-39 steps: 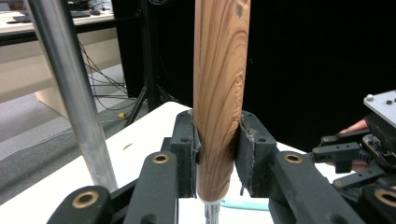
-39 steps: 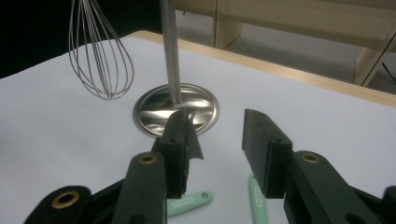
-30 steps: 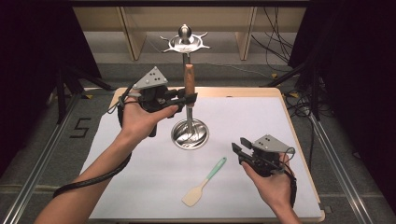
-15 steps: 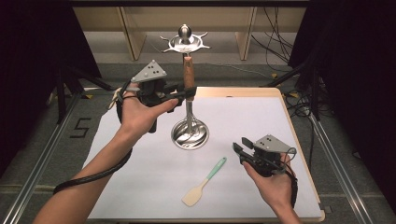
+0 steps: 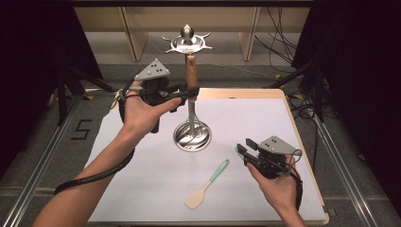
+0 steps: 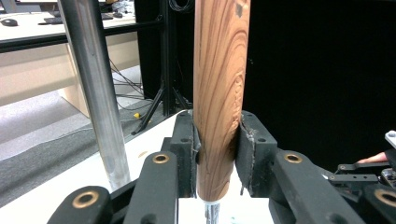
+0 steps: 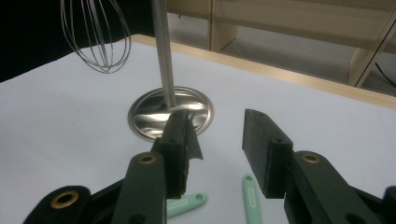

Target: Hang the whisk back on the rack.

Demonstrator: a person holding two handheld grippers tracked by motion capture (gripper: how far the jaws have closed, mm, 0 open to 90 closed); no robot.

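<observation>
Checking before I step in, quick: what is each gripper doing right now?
Left gripper: shut on the whisk's wooden handle, held upright beside the stand's pole.
Right gripper: open, holding nothing, above the green spatula.

A mint-handled spatula [image 5: 206,185] flat on the white table cover [image 5: 142,189], near the steel stand's round base [image 5: 192,138].

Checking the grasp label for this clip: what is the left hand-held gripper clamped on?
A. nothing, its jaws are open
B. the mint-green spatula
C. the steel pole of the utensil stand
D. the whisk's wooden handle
D: in the left gripper view the left hand-held gripper presses both pads on the whisk's wooden handle, while the stand's steel pole rises apart beside it.
</observation>
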